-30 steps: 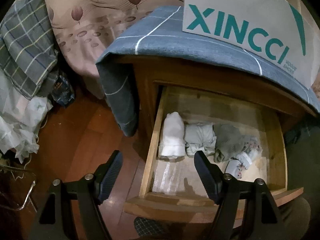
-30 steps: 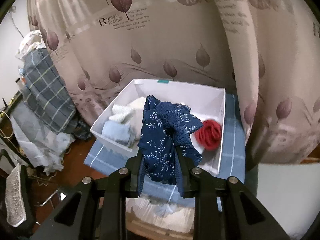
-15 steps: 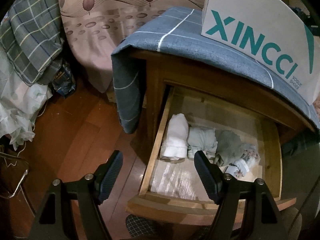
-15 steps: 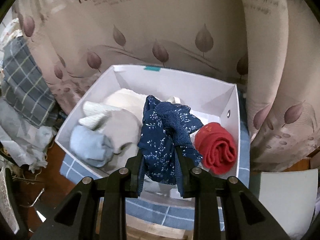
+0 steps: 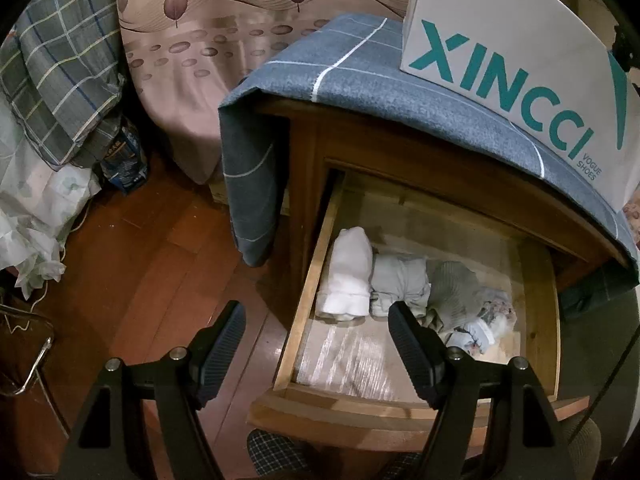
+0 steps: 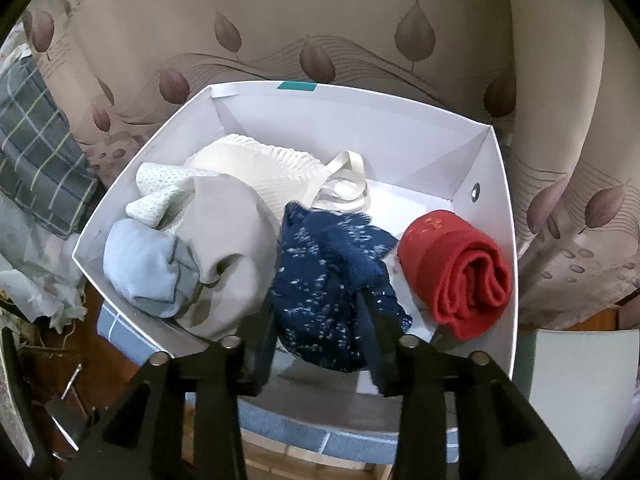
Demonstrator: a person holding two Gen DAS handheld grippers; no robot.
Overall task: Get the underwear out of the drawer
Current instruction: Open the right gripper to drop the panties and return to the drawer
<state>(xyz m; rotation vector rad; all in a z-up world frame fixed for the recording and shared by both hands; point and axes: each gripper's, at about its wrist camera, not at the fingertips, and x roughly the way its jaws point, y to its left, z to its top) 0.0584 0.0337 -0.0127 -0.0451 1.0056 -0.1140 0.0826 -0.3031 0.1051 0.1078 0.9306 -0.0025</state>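
In the left wrist view the wooden drawer [image 5: 308, 292] stands pulled out, holding a white rolled underwear [image 5: 348, 276], a pale grey roll [image 5: 400, 284], a darker grey piece [image 5: 456, 292] and a floral piece [image 5: 492, 320]. My left gripper [image 5: 316, 316] hovers open and empty over the drawer's left edge. In the right wrist view my right gripper [image 6: 320, 340] hangs over the white box [image 6: 360, 112], its jaws opening. The navy floral underwear [image 6: 332, 276] sits blurred between them, sagging into the box beside a red roll [image 6: 460, 268].
The box also holds a light blue piece [image 6: 144, 268], a beige piece [image 6: 228, 240] and a white ribbed piece [image 6: 264, 164]. It rests on a blue checked cloth [image 5: 360, 68] over the nightstand. A leaf-print curtain [image 6: 320, 20] hangs behind; a plaid bundle [image 5: 60, 80] lies left.
My right gripper came down closer over the white box and its jaws spread apart; the navy underwear slumped lower between them. The left gripper stayed open, its view tilting slightly.
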